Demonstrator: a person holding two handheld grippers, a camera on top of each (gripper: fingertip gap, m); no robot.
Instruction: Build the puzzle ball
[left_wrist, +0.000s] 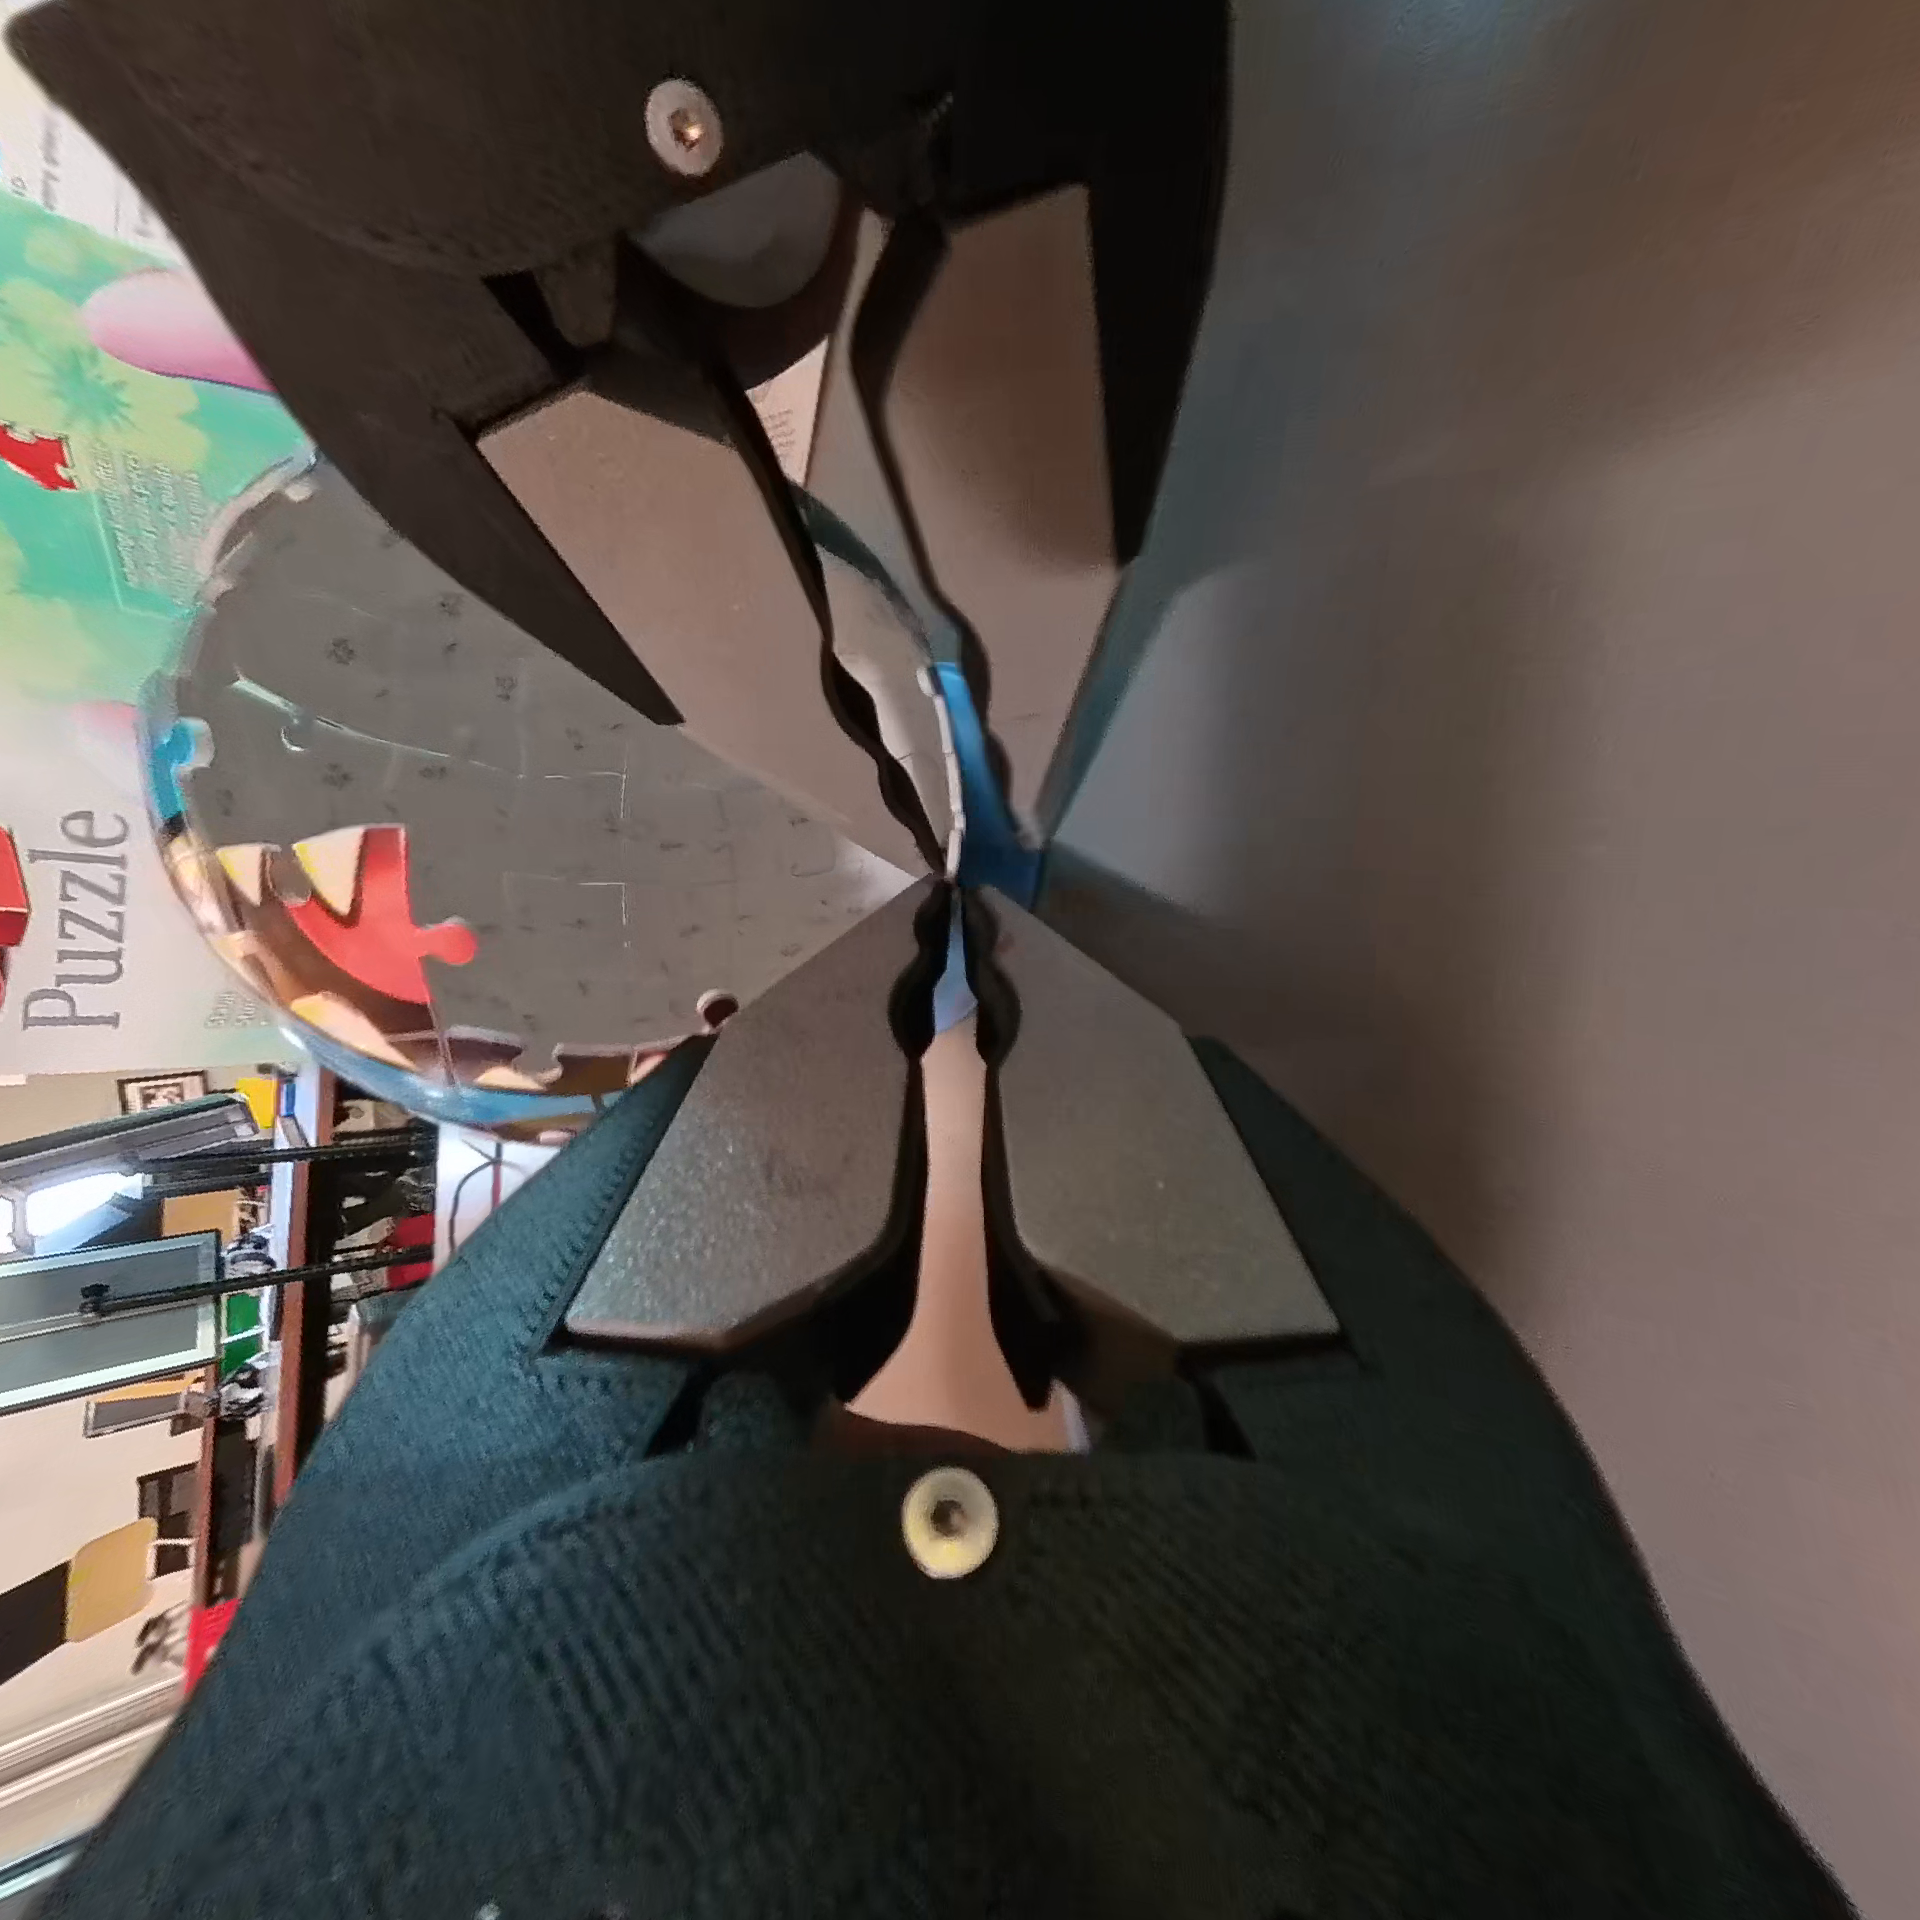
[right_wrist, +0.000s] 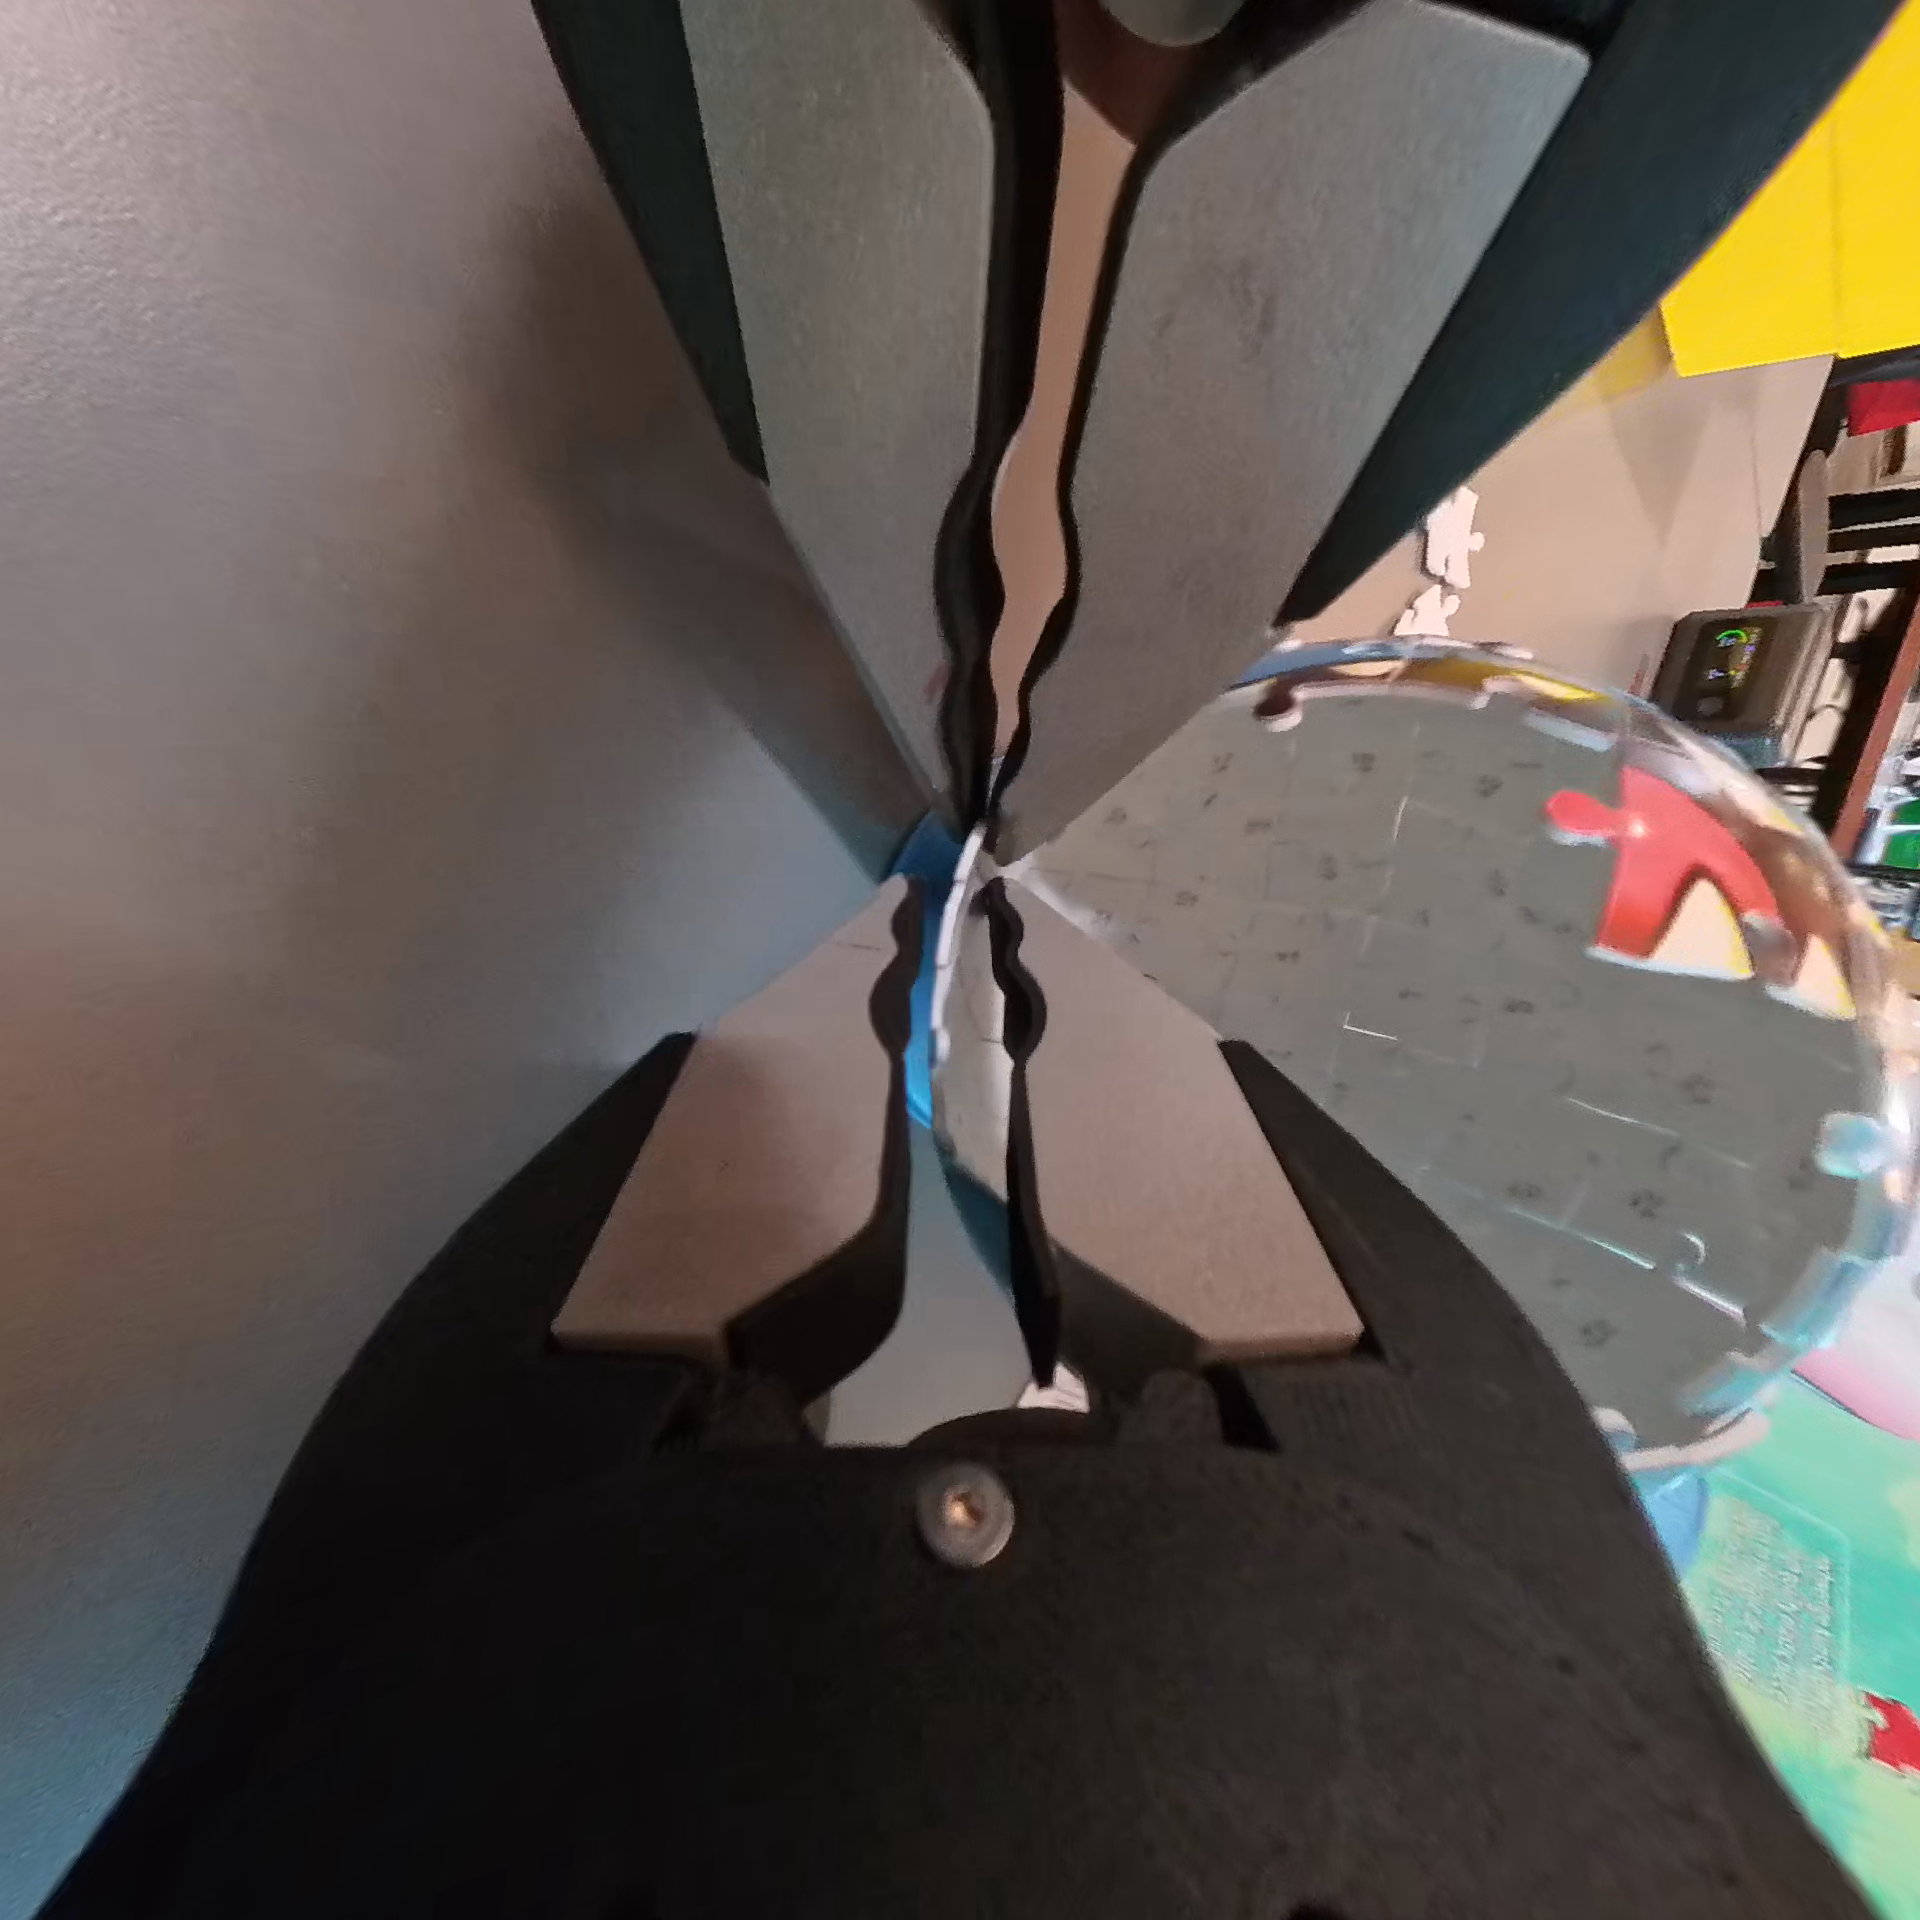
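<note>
While both tools meet tip to tip, your left gripper (left_wrist: 951, 940) sits nearly closed, its pads pinching the rim of the puzzle ball (left_wrist: 540, 790). Your right gripper (right_wrist: 961, 914) is likewise almost shut on that same rim, clamping the blue-and-white edge between its 2 pads (only a thin wavy slit shows between them).

In the left wrist view the right gripper comes in from the top of the picture, and the 2 sets of fingertips touch at the rim. The right wrist view mirrors this, with the left gripper entering from above.

The ball is a partly built shell: you see its grey inner face, gridded with piece outlines, plus a red piece (right_wrist: 1652, 883) seated near the far rim. A clear dome covers or backs the shell; I cannot tell which.

The ball is held up in the air, in front of a printed puzzle box (left_wrist: 114, 447), green and pink. Whether it touches the box I cannot tell. A plain grey wall (right_wrist: 312, 520) fills the other side.
</note>
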